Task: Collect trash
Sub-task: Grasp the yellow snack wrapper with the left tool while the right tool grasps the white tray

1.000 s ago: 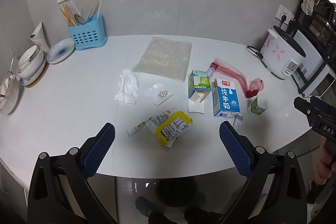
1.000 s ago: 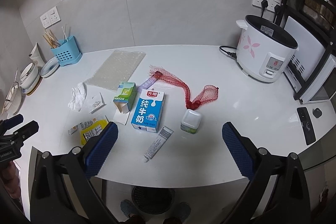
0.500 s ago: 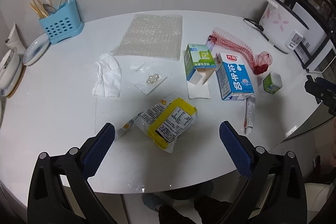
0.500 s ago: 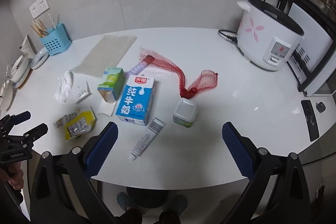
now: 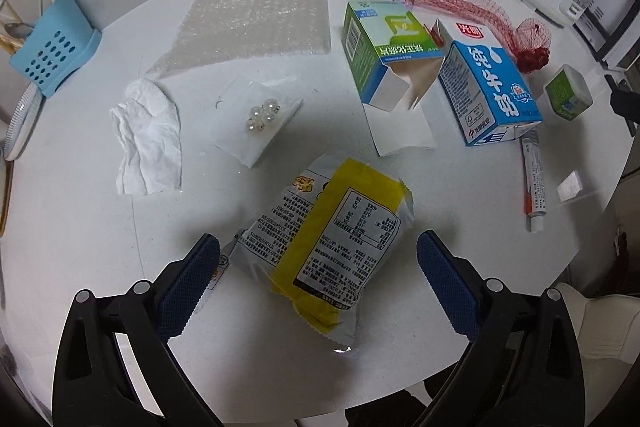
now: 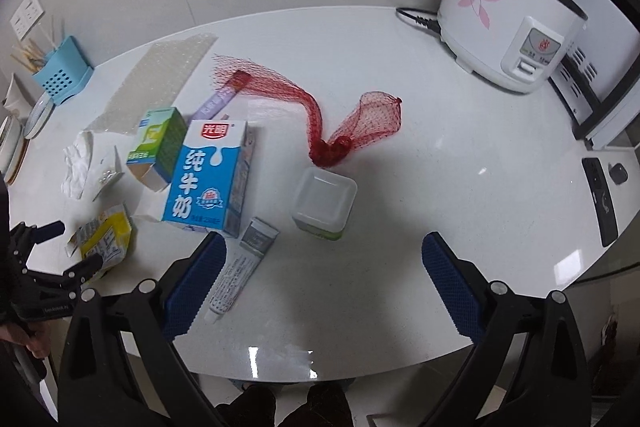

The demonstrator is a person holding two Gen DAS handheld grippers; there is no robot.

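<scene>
Trash lies spread on the white table (image 5: 80,227). My left gripper (image 5: 318,255) is open, its jaws on either side of a yellow and white snack wrapper (image 5: 332,227), also in the right wrist view (image 6: 105,237). My right gripper (image 6: 320,267) is open and empty, just short of a small plastic tub (image 6: 324,201) and a tube (image 6: 244,263). Farther off lie a blue milk carton (image 6: 208,175), a green box (image 5: 380,47), a red net bag (image 6: 340,123), a crumpled tissue (image 5: 146,135), bubble wrap (image 5: 256,11) and a small bag of beads (image 5: 262,117).
A rice cooker (image 6: 508,27) stands at the back right with a remote (image 6: 600,199) near the right edge. A blue utensil holder (image 5: 52,43) and dishes (image 6: 12,143) stand at the far left. The left gripper (image 6: 56,259) shows at the right wrist view's left edge.
Both grippers have moved forward and down toward the table. The left one now straddles the snack wrapper; the right one has closed in on the tub and tube.
</scene>
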